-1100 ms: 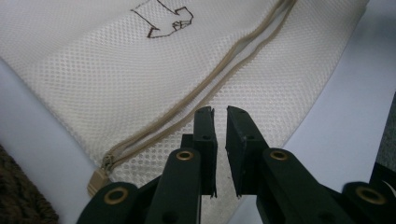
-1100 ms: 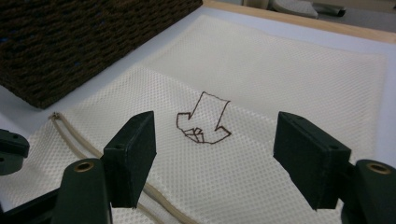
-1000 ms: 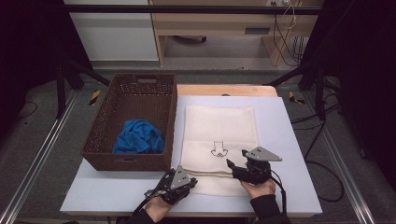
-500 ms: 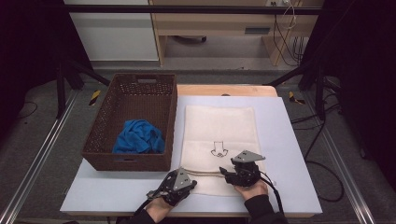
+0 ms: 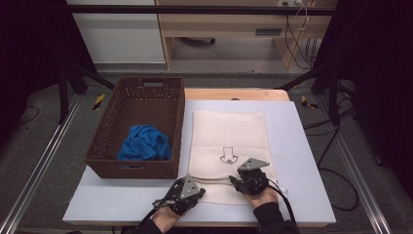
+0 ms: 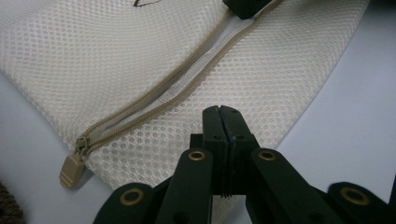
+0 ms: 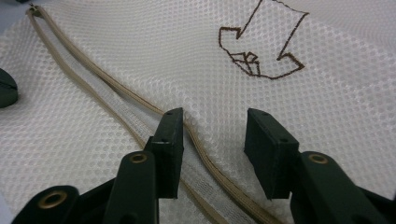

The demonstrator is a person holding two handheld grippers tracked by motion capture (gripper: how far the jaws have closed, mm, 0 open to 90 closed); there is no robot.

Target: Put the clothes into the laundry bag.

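Note:
A cream mesh bag (image 5: 229, 131) with a drawn arrow (image 5: 226, 156) lies flat on the white table. Its zipper (image 6: 187, 79) gapes open along the near end, with the tan pull (image 6: 70, 169) at the end toward the basket. My left gripper (image 5: 202, 186) (image 6: 222, 112) is shut on the mesh just below the zipper. Over the zipper's upper edge, my right gripper (image 5: 234, 179) (image 7: 215, 119) is open. Its jaws have just been closing and straddle the tan zipper tape (image 7: 205, 158) without pressing it.
A brown wicker basket (image 5: 102, 146) stands left of the bag with a crumpled blue cloth (image 5: 145, 142) inside. The white table (image 5: 302, 165) has bare surface right of the bag. A wooden bench and cables lie beyond the far edge.
My right gripper has come down and a little nearer onto the bag's zipper, and its jaws have narrowed. The left gripper has stayed in place, shut.

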